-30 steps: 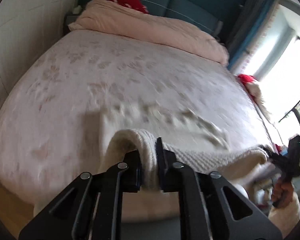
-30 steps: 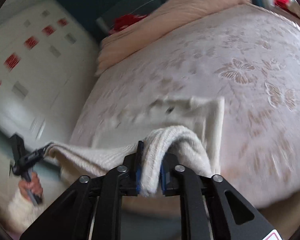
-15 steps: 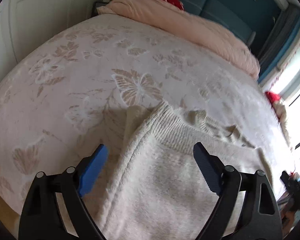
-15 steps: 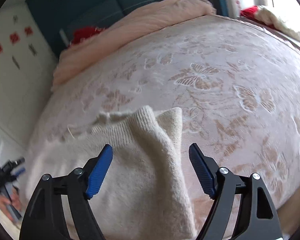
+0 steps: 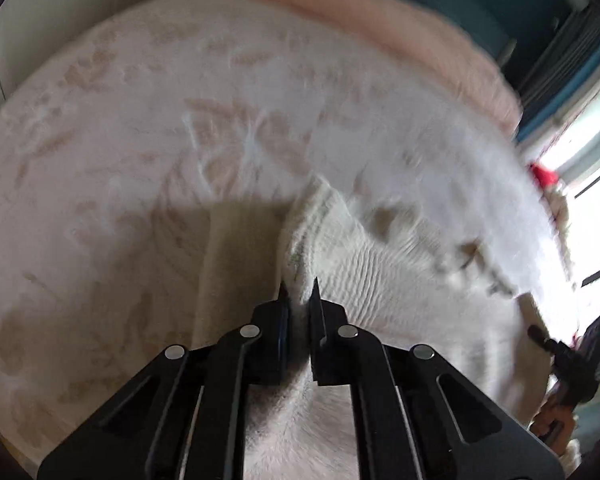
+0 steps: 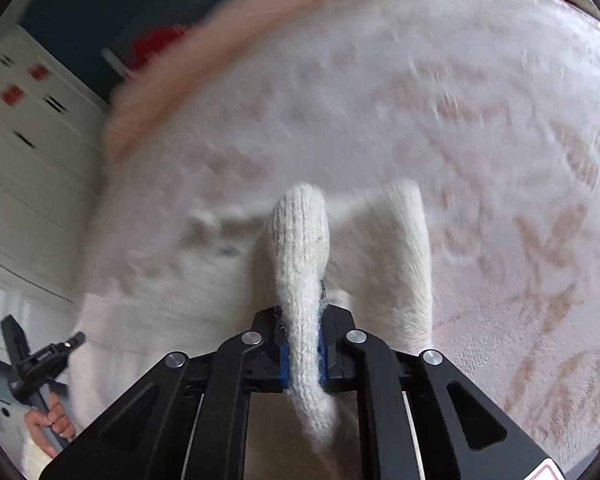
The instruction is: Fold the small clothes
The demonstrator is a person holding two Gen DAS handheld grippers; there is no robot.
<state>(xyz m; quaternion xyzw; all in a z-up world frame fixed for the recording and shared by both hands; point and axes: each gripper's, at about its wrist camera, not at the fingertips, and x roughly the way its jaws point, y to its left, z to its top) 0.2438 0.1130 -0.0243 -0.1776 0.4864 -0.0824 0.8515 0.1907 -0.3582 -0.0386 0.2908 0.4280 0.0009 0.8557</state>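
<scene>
A cream knitted sweater (image 5: 400, 280) lies on the bed at its near edge. My left gripper (image 5: 299, 292) is shut on a fold of the sweater near its left shoulder. My right gripper (image 6: 302, 344) is shut on a raised ridge of the sweater (image 6: 300, 240) at its right side, with the knit bunched up between the pads. Each gripper shows at the edge of the other's view: the right gripper (image 5: 568, 356) in the left wrist view and the left gripper (image 6: 36, 364) in the right wrist view. Both views are blurred.
The bed (image 5: 180, 120) has a pale cover with butterfly patterns. A pink duvet (image 5: 380, 12) lies rolled along the headboard end. White wardrobe doors (image 6: 28, 140) stand on the left. A bright window (image 5: 580, 152) is on the right.
A second ago both grippers held the sweater. Half a second ago both were open above it. Now both have closed on the sweater again, lower and closer to the fabric.
</scene>
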